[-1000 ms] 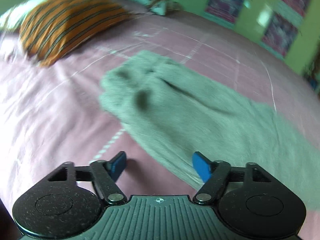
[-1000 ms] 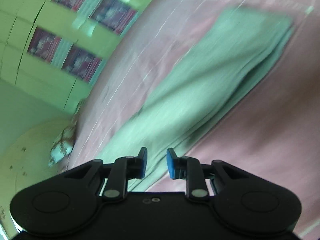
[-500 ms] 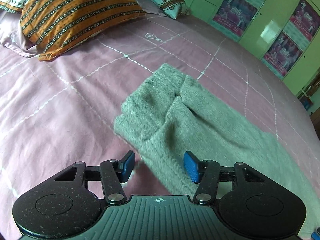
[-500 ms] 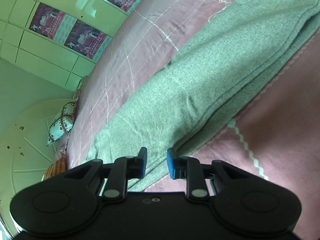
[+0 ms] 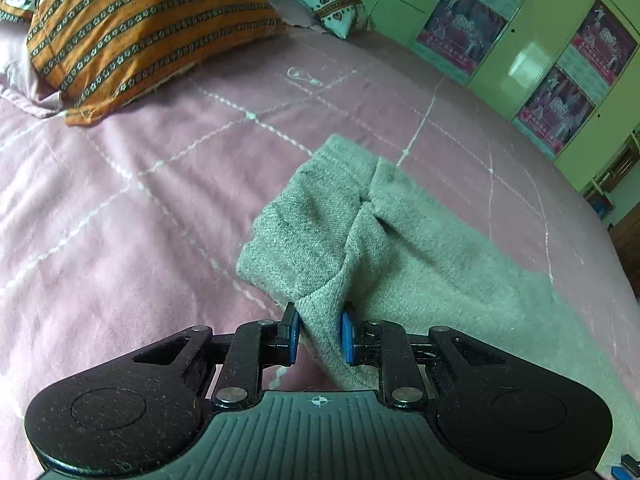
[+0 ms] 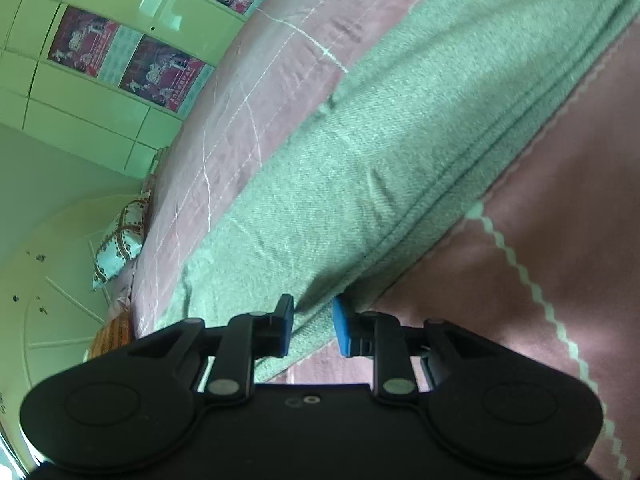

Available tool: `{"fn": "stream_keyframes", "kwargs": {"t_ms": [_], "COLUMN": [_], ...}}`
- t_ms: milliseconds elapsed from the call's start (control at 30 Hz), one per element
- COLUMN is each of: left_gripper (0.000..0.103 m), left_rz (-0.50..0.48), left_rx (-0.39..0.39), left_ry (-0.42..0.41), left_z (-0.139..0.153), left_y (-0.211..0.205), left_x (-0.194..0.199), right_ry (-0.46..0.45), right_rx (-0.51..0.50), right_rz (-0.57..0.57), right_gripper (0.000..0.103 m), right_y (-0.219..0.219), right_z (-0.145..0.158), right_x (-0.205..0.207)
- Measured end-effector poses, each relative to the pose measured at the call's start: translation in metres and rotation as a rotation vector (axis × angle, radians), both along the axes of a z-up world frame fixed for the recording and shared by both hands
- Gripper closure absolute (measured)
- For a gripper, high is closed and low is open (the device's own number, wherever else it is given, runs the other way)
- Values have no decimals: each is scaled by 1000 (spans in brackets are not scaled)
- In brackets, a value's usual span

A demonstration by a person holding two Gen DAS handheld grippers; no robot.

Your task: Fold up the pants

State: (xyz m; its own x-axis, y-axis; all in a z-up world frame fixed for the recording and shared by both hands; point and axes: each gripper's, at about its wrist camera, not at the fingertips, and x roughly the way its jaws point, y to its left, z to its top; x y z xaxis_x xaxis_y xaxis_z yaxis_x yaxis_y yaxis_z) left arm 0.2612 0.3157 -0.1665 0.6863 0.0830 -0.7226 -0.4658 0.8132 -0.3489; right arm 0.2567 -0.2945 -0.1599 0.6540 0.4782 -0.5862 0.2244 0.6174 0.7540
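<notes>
Two tools, two pinches. Left tool (image 5: 319, 334) just squeezed together, now clamped on a bunched-up corner of the gray pants (image 5: 384, 240), near the cuff end. Right tool (image 6: 313, 326) nearly together too, pinched on the layered side edge of the pants (image 6: 400, 140). Pants stretched long across the pink bed (image 5: 120, 208), legs stacked one on the other. Orange striped pillow (image 5: 132, 28) well apart, up by the head. Two holds on one long side, likely for lifting one end over evenly, no sagging.
</notes>
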Motion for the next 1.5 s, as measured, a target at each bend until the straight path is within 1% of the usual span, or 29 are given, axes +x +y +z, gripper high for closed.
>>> {"fn": "stream_keyframes", "kwargs": {"t_ms": [100, 167, 200, 233, 267, 300, 333, 367, 400, 433, 467, 500, 533, 567, 600, 667, 767, 867, 967, 1033, 1133, 1200, 1233, 1333, 1433, 1500], "left_gripper": [82, 82, 82, 82, 82, 82, 82, 82, 81, 79, 76, 72, 66, 65, 65, 65, 65, 65, 65, 65, 65, 65, 62, 49, 44, 40], "left_rz": [-25, -28, -30, -34, -37, -39, -43, -52, -57, -57, -55, -54, -53, -52, -55, -42, -40, -95, -132, -146, -168, -176, -182, -201, -212, -215], "left_rx": [17, 9, 6, 2, 11, 35, 50, 50, 53, 60, 63, 73, 97, 127, 150, 178, 185, 207, 214, 225, 239, 271, 293, 314, 350, 357], "left_ry": [6, 2, -21, -52, -65, -58, -30, 1, 12, 14, 16, 11, 14, 15, 8, -2, -35, -52, -12, 10, 54, 81, 90, 89, 105, 107], "left_z": [2, 5, 10, 16, 20, 20, 14, 7, 3, 3, 5, 8, 13, 18, 24, 34, 49, 55, 45, 37, 26, 19, 17, 16, 15, 15], "left_y": [-1, 1, 1, 2, 4, 3, 3, 2, 0, -1, -2, -4, -7, -10, -13, -18, -28, -51, -72, -85, -99, -107, -111, -119, -130, -134], "left_x": [2, 1, -3, -6, -8, -8, -5, -2, -1, 0, -2, -3, -6, -9, -14, -23, -31, -19, 0, 9, 17, 20, 20, 21, 24, 24], "right_ry": [1, 11, 25, 15, -31, -74, -93, -81, -43, 1, 13, 14, 1, -24, -49, -53, -83, -72, -74, -69, -46, -35, -47, -56, -70, -86], "right_rx": [24, 25, 19, 14, -3, -21, -31, -42, -50, -28, 22, 60, 76, 61, 38, 4, -44, -82, -99, -95, -112, -111, -118, -158, -184, -176], "right_rz": [-24, -39, -42, -39, -27, -12, -5, -1, 0, -9, -22, -26, -35, -52, -67, -101, -225, -352, -459, -500, -513, -501, -492, -472, -497, -499], "right_gripper": [90, 103, 103, 103, 103, 103, 103, 103, 103, 103, 103, 103, 96, 89, 87, 87, 86, 86, 86, 86, 87, 87, 87, 87, 87, 87], "right_y": [-3, -4, -4, -1, 2, 4, 6, 6, 6, 2, -3, -8, -12, -17, -22, -42, -90, -138, -178, -197, -214, -225, -221, -221, -218, -219], "right_z": [-3, -8, -9, -5, 5, 13, 18, 14, 4, -11, -21, -23, -19, -12, -5, 5, 16, 18, 20, 16, 7, -2, 0, 4, 13, 14], "right_x": [1, 4, 6, 4, -1, -8, -15, -17, -16, -13, -13, -13, -16, -22, -27, -36, -54, -62, -65, -63, -54, -50, -46, -41, -52, -56]}}
